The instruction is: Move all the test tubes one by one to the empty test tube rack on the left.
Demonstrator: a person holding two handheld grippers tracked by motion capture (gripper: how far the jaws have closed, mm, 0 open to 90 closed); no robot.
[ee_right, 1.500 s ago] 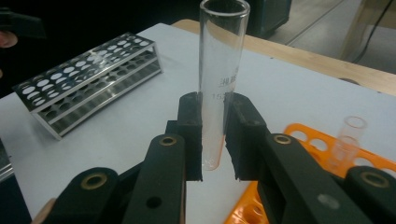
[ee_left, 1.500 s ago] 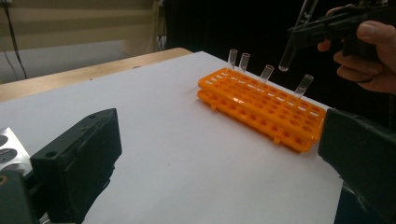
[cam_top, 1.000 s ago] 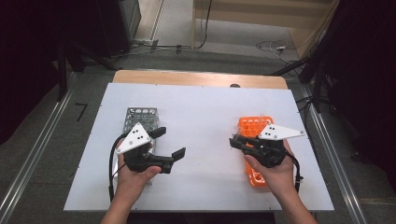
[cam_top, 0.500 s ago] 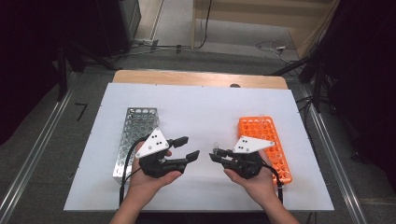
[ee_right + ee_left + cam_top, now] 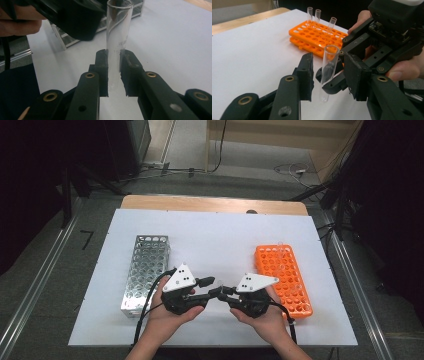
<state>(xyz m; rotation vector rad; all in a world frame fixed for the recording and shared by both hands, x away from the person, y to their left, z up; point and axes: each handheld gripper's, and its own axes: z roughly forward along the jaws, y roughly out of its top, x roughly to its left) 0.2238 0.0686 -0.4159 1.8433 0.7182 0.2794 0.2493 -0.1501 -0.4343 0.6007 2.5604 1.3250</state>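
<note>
On the white table [image 5: 215, 240], between the metal rack [image 5: 145, 270] and the orange rack [image 5: 282, 277], the right gripper [image 5: 114, 72] pinches the test tube [image 5: 328, 72] while the left gripper [image 5: 329, 75], closing around it, has not yet pressed, so the handover remains unfinished.

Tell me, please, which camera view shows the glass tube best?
The right gripper view: the glass tube stands upright, close up, clamped between the right tongs. The left gripper view shows it whole but farther off; in the high view it is too small to tell.
</note>
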